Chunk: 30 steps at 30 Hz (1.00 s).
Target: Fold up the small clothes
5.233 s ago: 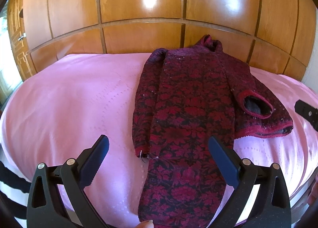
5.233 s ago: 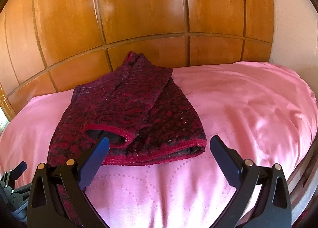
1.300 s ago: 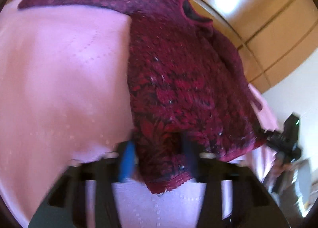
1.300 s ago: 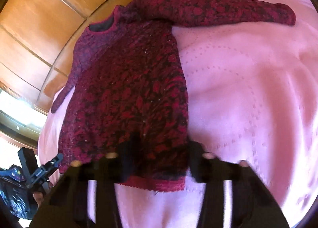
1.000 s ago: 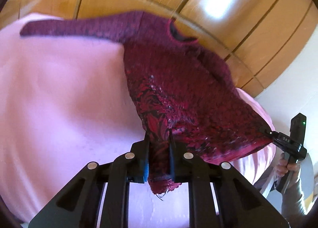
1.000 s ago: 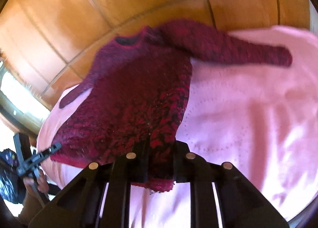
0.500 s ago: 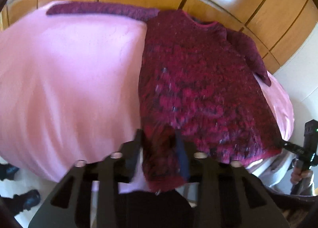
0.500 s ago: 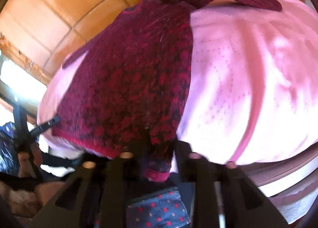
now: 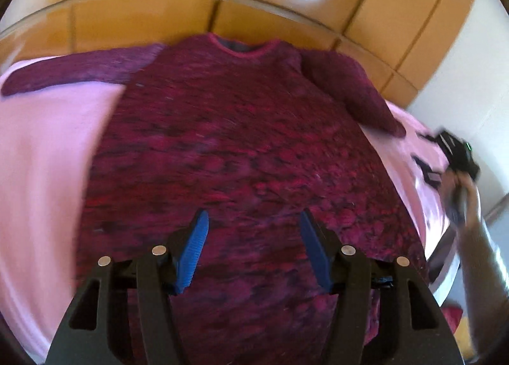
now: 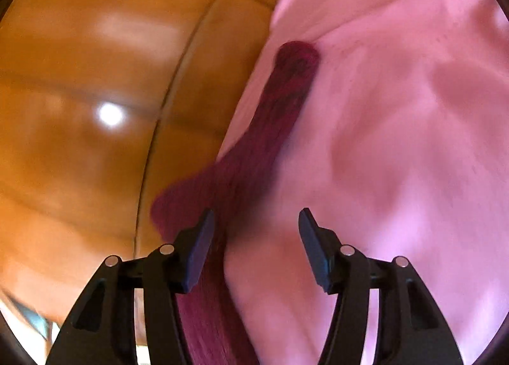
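1 sweater (image 9: 241, 155): flat on bed (image 9: 47, 155), sleeves out, hem below left tool (image 9: 253, 244). Right tool (image 10: 254, 237) beside 1 sleeve (image 10: 280, 104). Both tools opening, gripping nothing.

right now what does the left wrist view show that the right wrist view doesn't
Only the left wrist view shows the whole red sweater spread flat, its neckline, both sleeves, and the right gripper in a hand at the far edge. Only the right wrist view shows one sleeve running away along the pink bedspread. Both show wooden panels behind the bed, and each camera's own jaws opening, pads off the knit.
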Each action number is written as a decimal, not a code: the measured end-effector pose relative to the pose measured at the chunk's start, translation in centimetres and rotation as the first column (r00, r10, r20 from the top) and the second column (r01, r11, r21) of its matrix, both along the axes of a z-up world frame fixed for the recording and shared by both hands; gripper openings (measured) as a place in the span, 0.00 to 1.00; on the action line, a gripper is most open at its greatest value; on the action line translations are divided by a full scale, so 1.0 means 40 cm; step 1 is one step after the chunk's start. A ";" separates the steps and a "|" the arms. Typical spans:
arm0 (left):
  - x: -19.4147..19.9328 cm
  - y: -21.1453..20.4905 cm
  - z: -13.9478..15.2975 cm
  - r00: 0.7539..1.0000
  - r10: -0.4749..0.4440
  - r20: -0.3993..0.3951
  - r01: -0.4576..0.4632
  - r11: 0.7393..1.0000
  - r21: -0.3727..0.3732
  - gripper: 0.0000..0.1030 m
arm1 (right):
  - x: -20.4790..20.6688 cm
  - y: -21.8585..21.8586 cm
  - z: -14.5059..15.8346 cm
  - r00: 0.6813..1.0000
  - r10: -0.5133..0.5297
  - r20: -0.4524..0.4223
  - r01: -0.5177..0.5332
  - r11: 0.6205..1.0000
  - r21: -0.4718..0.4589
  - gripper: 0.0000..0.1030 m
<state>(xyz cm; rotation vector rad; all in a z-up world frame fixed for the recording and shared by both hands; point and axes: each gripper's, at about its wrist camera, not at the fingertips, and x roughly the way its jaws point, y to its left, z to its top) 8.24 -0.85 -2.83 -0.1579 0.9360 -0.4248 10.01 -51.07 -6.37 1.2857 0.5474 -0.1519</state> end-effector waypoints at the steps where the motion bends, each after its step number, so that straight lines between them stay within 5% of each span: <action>1: 0.004 -0.019 -0.008 1.000 -0.017 -0.007 0.017 1.000 0.007 0.57 | 0.022 -0.021 -0.008 1.000 -0.020 -0.011 0.020 1.000 0.014 0.53; 6: 0.006 -0.060 -0.049 0.997 -0.062 -0.043 0.064 0.997 0.031 0.57 | 0.166 -0.083 -0.050 0.994 -0.073 -0.075 0.076 0.997 0.029 0.53; 8: 0.009 -0.056 -0.059 0.997 -0.058 -0.055 0.060 0.998 0.025 0.57 | 0.213 -0.096 -0.054 0.993 -0.066 -0.100 0.068 0.997 0.022 0.43; 9: 0.012 -0.053 -0.062 0.997 -0.055 -0.060 0.056 0.998 0.017 0.59 | 0.239 -0.099 -0.044 0.993 -0.038 -0.115 0.039 0.999 0.007 0.30; 10: 0.015 -0.050 -0.064 0.996 -0.056 -0.067 0.056 0.998 0.005 0.59 | 0.256 -0.107 -0.031 0.991 -0.020 -0.133 0.014 0.999 -0.046 0.15; 11: 0.017 -0.050 -0.066 0.996 -0.051 -0.076 0.051 0.999 -0.002 0.59 | 0.269 -0.111 0.006 0.990 -0.017 -0.141 -0.002 0.991 -0.132 0.12; 13: 0.016 -0.042 -0.068 0.995 -0.056 -0.084 0.054 0.998 -0.018 0.59 | 0.283 -0.126 0.091 0.990 -0.044 -0.132 0.001 0.952 -0.307 0.10; 16: 0.014 -0.036 -0.076 0.993 -0.061 -0.096 0.060 0.998 -0.021 0.59 | 0.277 -0.138 0.208 0.984 -0.131 -0.119 0.039 0.818 -0.574 0.09; 20: 0.017 -0.043 -0.080 0.993 -0.063 -0.100 0.061 0.998 -0.018 0.61 | 0.340 -0.157 0.167 0.945 -0.185 -0.270 -0.052 0.730 -0.681 0.09; 23: 0.014 -0.042 -0.080 0.994 -0.055 -0.097 0.054 0.998 -0.016 0.61 | 0.352 -0.162 0.040 0.862 -0.225 -0.454 -0.140 0.755 -0.640 0.14; 24: 0.013 -0.038 -0.075 0.993 -0.058 -0.098 0.056 0.998 -0.021 0.61 | 0.340 -0.166 0.008 0.847 -0.234 -0.478 -0.131 0.780 -0.612 0.23; 25: 0.013 -0.032 -0.070 0.993 -0.058 -0.102 0.055 0.998 -0.035 0.61 | 0.319 -0.170 -0.014 0.839 -0.251 -0.483 -0.108 0.793 -0.599 0.46; 27: 0.020 0.001 -0.053 0.993 -0.040 -0.114 0.029 0.995 -0.096 0.61 | 0.291 -0.167 -0.008 0.824 -0.327 -0.463 -0.046 0.775 -0.630 0.71; 30: 0.041 0.090 -0.010 0.995 0.054 -0.085 -0.067 0.984 -0.165 0.61 | 0.248 -0.161 0.026 0.833 -0.354 -0.425 0.010 0.778 -0.628 0.71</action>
